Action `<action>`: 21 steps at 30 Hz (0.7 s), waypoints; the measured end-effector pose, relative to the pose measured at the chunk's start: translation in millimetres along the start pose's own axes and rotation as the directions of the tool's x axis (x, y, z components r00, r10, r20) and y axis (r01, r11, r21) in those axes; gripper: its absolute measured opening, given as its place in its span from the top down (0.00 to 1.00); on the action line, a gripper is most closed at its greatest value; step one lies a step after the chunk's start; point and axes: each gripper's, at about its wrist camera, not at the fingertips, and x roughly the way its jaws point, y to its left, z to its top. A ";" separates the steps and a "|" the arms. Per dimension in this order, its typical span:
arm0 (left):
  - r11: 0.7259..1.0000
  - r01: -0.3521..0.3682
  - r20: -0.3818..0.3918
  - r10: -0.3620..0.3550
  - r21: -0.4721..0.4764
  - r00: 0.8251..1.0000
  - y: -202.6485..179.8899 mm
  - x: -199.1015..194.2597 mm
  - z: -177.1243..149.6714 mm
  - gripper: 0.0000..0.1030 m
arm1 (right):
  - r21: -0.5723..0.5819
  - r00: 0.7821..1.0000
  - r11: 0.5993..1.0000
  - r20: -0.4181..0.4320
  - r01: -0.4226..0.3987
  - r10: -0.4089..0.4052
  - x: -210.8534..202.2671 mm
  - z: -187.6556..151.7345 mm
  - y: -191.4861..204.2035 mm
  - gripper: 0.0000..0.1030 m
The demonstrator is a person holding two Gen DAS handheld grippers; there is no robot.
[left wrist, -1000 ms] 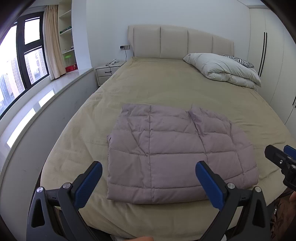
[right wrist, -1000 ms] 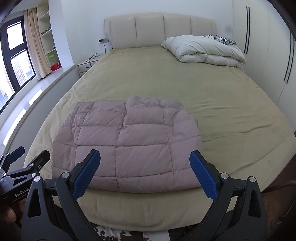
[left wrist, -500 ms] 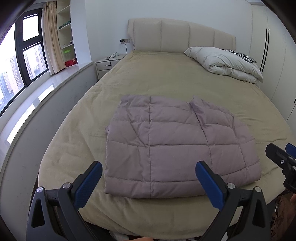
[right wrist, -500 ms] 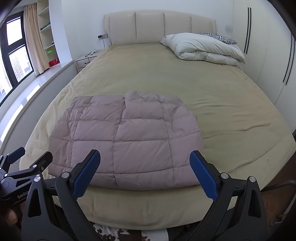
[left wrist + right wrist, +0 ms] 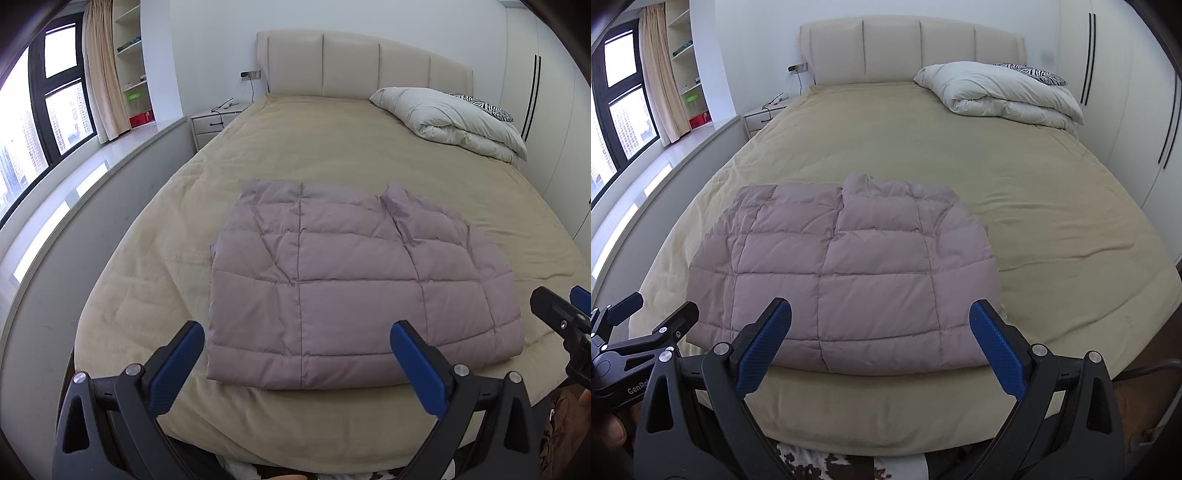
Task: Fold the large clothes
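Note:
A mauve quilted puffer garment (image 5: 354, 284) lies folded into a flat rectangle near the foot of the bed (image 5: 332, 147); it also shows in the right wrist view (image 5: 846, 273). My left gripper (image 5: 297, 354) is open and empty, held back from the garment's near edge. My right gripper (image 5: 881, 332) is open and empty, held back from the same edge. The right gripper (image 5: 561, 317) shows at the right edge of the left wrist view. The left gripper (image 5: 646, 325) shows at the left edge of the right wrist view.
The bed has a tan cover and a padded headboard (image 5: 365, 66). A white duvet (image 5: 450, 122) with a zebra pillow lies at the head on the right. A nightstand (image 5: 214, 122) and window ledge (image 5: 74, 184) are on the left, wardrobes (image 5: 1137, 110) on the right.
Both grippers have drawn back and risen a little from the bed, so the garment sits farther away in both views. The garment has not moved. Both grippers stay open.

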 end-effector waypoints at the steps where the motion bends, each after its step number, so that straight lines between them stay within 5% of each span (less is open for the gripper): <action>1: 1.000 0.001 -0.002 -0.001 0.000 1.000 0.0 0.3 -0.2 0.00 | 0.000 1.000 1.000 -0.002 0.000 0.000 0.6 -0.1 -0.5 0.04; 21: 1.000 -0.001 -0.005 0.001 0.000 1.000 0.4 1.6 -1.6 0.00 | -0.003 1.000 1.000 -0.011 0.001 -0.001 2.4 -2.7 0.0 0.04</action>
